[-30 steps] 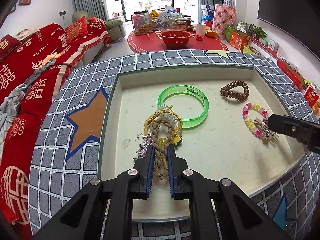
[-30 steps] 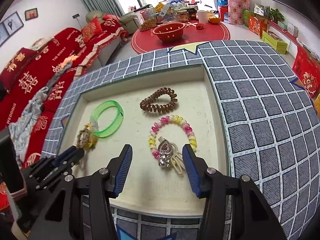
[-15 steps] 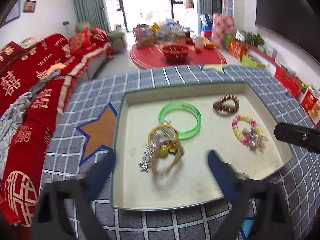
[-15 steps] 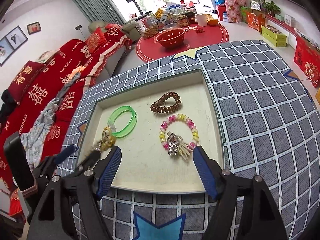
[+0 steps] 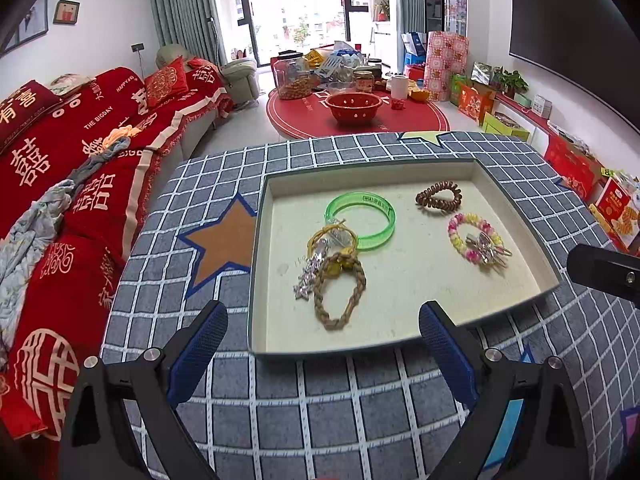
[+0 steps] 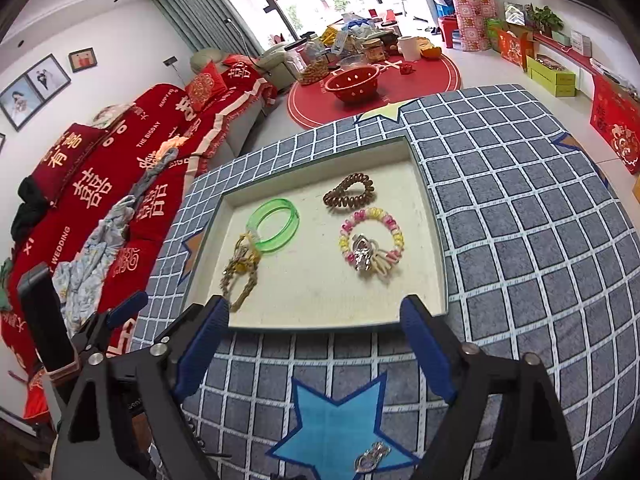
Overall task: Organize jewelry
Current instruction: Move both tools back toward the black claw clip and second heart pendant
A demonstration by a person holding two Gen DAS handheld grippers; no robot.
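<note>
Fingers on both grippers stand wide with nothing between them: left gripper (image 5: pixel 322 328) holds off over the near rim of the tray (image 5: pixel 256 264), right gripper (image 6: pixel 314 338) likewise, and its fingers have just been opening further. All visible jewelry lies inside the tray on the grid-cloth surface (image 5: pixel 360 420): braided bracelet (image 5: pixel 340 294) near the front left, tangled with a yellow cord loop (image 5: pixel 332 236) and a silver star charm (image 5: pixel 306 284); green bangle (image 5: pixel 360 220) just behind and touching that cluster; brown coil tie (image 5: pixel 438 196) at the back right; beaded bracelet (image 5: pixel 474 236) in front of it with a silver clip (image 6: pixel 360 254) and pale loops lying on it. One more piece, a small silver item (image 6: pixel 372 458), sits outside the tray on the blue star (image 6: pixel 336 428), right under the right gripper. Judgement: that stray is likely the next pick; the right gripper should tip steeper, straddle it across its narrow side, close low against the cloth and lift clear of the rim before crossing. Drop it in the bare front-centre patch, away from the tangles. Hard to tell: what the stray actually is, since it is cut near the bottom edge; how many separate pieces make up the left cluster; the person's hands are out of view.
</note>
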